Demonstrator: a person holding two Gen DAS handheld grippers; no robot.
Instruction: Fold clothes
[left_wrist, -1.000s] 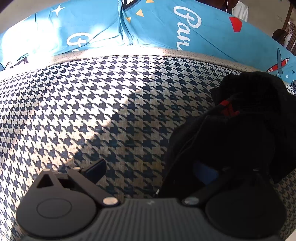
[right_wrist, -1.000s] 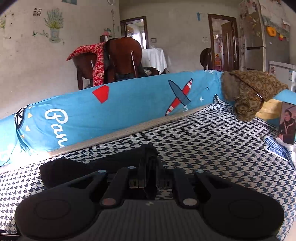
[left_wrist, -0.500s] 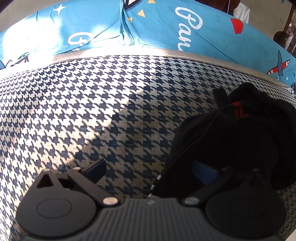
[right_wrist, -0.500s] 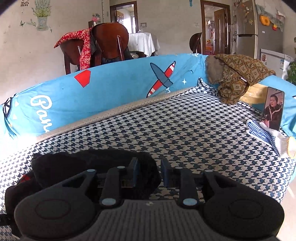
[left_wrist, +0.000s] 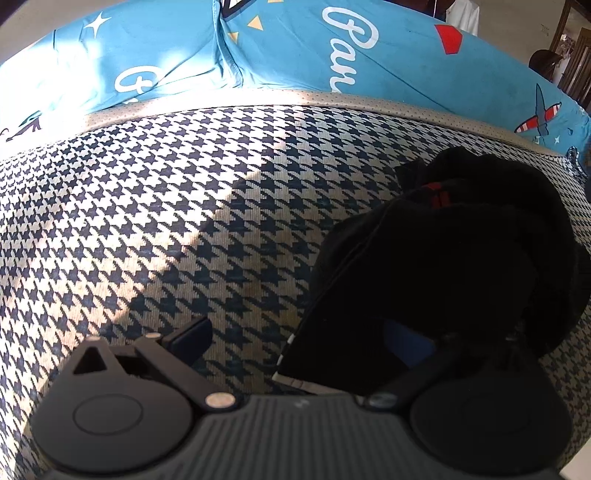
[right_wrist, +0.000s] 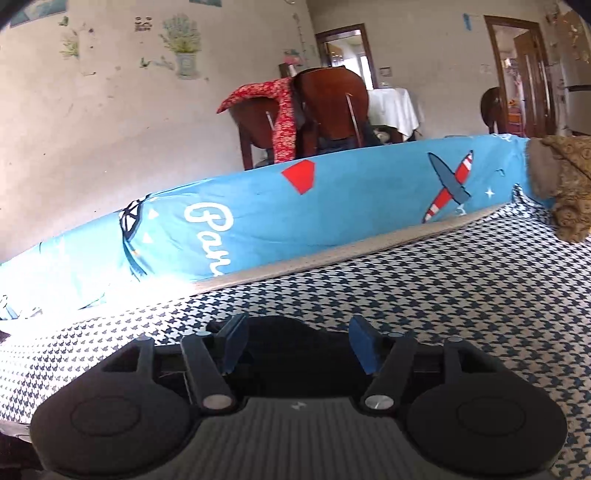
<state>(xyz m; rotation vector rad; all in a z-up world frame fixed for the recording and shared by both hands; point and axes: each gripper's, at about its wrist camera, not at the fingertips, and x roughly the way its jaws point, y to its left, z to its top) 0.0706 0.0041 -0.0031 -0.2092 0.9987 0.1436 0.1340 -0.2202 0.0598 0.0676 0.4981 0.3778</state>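
- Black garment (left_wrist: 443, 258), left wrist view: bunched in a soft heap on the houndstooth sofa seat (left_wrist: 166, 221), right of centre, a red tag (left_wrist: 437, 192) showing near its far top.
- Left gripper (left_wrist: 306, 339): jaws spread wide, left pad over bare seat fabric, right pad half buried under the near fold of the heap; gripping nothing.
- Thin striped hem (left_wrist: 288, 354) peeking at the near left edge of the heap, just ahead of the gripper body; likely the cleanest place to pinch, being a single edge and not a wad.
- Judged light, limp and thick-napped; likely to sag and drag the rest along when lifted from one corner, so better held at two separate edges.
- Right wrist view: same dark cloth (right_wrist: 295, 332) low and close, lying between and just beyond the blue pads.
- Right gripper (right_wrist: 295, 347): jaws parted wide, nothing clamped; contact with the cloth impossible to tell.
- Blue printed backrest (right_wrist: 332, 206) far behind; brown patterned garment (right_wrist: 569, 184) draped at far right, well apart from the black heap.
- No stiffness or fragility expected; main trouble probably finding a true edge in the black folds.
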